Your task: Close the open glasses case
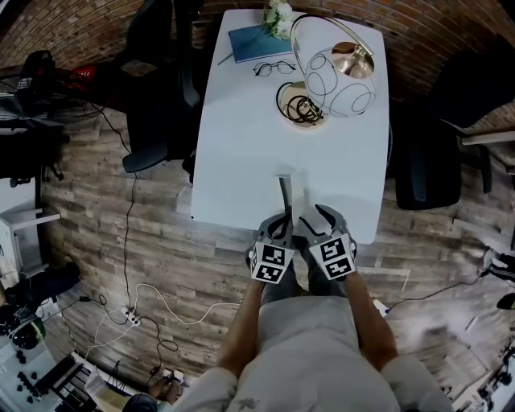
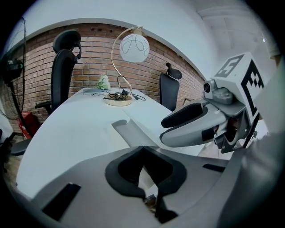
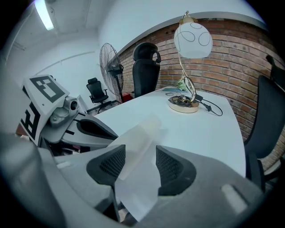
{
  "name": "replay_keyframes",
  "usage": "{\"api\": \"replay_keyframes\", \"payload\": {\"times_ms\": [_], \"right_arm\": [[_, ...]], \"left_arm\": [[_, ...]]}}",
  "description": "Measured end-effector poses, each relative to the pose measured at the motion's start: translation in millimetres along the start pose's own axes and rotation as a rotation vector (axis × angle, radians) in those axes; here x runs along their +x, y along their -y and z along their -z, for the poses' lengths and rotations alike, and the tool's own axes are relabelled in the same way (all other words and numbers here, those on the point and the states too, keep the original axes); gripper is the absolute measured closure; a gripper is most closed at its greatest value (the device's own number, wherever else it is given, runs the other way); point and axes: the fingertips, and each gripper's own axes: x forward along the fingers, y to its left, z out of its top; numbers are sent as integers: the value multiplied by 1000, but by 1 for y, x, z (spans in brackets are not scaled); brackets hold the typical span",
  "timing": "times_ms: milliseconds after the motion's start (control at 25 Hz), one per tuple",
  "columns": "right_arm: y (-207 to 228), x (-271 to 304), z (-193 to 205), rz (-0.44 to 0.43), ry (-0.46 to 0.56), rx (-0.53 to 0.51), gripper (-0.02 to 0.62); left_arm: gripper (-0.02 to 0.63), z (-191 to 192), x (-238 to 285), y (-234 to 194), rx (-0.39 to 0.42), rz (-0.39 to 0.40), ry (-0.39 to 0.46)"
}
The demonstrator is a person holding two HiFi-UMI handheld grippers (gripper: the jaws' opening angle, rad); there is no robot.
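The glasses case [image 1: 290, 190] lies unfolded at the table's near edge, a flat white-and-grey panel [image 2: 132, 132]. My left gripper [image 1: 279, 224] is at that edge with its pads [image 2: 165, 171] together at the tips, and a white sliver of the case shows between them. My right gripper [image 1: 320, 219] is right beside it. Its jaws stand apart, and a pale flap of the case [image 3: 136, 147] rises through the gap between the pads [image 3: 174, 169]. Whether they press on the flap I cannot tell. Each gripper shows in the other's view: the right gripper [image 2: 200, 124], the left gripper [image 3: 84, 129].
On the far half of the white table [image 1: 241, 153] stand a gold lamp with a globe shade [image 1: 342, 76], its base [image 1: 299, 106] holding a coiled cable, plus spectacles [image 1: 275, 67], a blue book [image 1: 257, 42] and flowers [image 1: 278, 18]. Black office chairs [image 1: 161, 88] flank the table.
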Motion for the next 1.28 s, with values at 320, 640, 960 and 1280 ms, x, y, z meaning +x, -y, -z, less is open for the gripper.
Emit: {"api": "replay_keyframes", "payload": {"times_ms": [320, 640, 960, 1280], "right_arm": [[-5, 3, -2, -9, -1, -4, 377], [-9, 8, -3, -20, -4, -6, 377], [-13, 11, -4, -28, -10, -9, 377], [-16, 16, -4, -37, -16, -10, 377]], "left_arm": [[601, 5, -3, -7, -14, -12, -4], [601, 9, -4, -13, -25, -25, -8], [601, 14, -6, -19, -37, -33, -19], [601, 20, -5, -25, -49, -41, -29]]}}
